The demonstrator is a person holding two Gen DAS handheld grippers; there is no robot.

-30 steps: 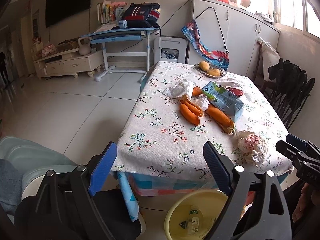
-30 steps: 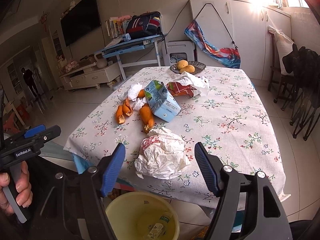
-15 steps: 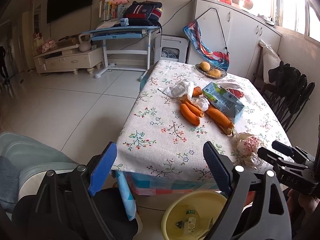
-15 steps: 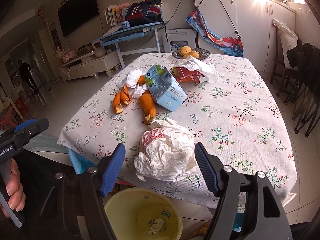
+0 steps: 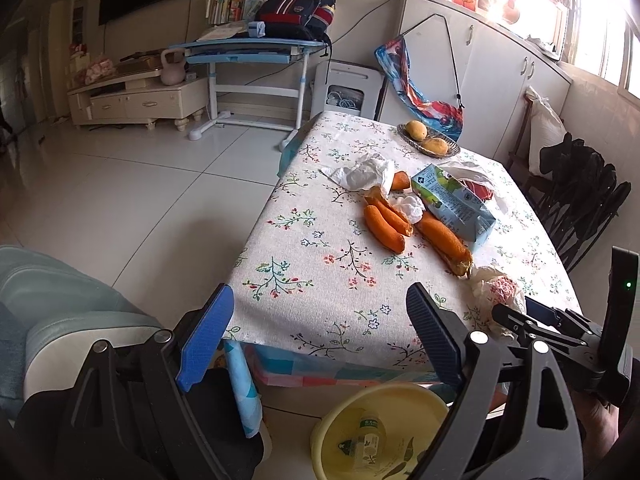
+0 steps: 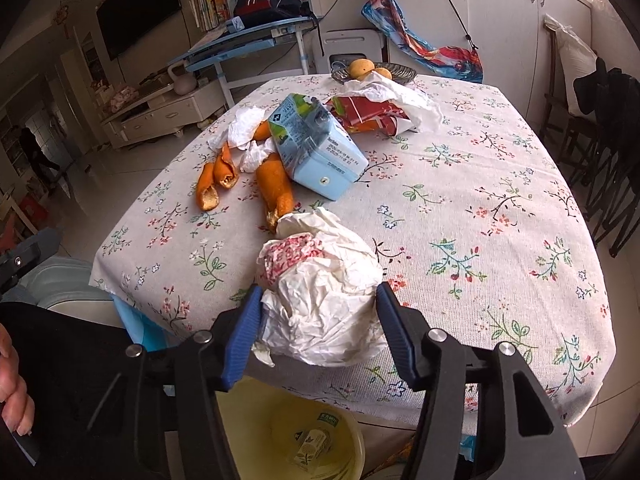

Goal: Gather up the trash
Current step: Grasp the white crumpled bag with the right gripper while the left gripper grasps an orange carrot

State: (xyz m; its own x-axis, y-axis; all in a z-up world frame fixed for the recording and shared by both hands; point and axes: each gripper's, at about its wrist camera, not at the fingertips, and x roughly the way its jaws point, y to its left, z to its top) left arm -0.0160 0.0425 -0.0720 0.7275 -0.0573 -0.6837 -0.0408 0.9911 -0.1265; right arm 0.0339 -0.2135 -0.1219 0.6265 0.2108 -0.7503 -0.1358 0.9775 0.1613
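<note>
A crumpled white paper wad (image 6: 320,280) with a red-printed patch lies near the front edge of the flowered table (image 6: 480,184). My right gripper (image 6: 316,312) straddles it, its jaws closing, and both blue pads touch the wad's sides. From the left wrist view, the right gripper (image 5: 532,320) sits at the wad (image 5: 500,288). My left gripper (image 5: 320,332) hovers open over the table's near left corner, nothing between its fingers. A yellow basin (image 6: 248,412) stands on the floor below the edge, with a small bottle (image 6: 310,446) in it.
Farther back on the table lie orange peels (image 6: 276,188), a blue drink carton (image 6: 316,144), white tissues (image 5: 364,172), a red wrapper (image 6: 368,114) and a dish of fruit (image 5: 428,140). Dark chairs (image 5: 580,200) stand right; a grey-green seat (image 5: 60,300) is left.
My right gripper has come forward and down over the paper wad, and its jaws have narrowed onto it. The left gripper has stayed open and has barely moved.
</note>
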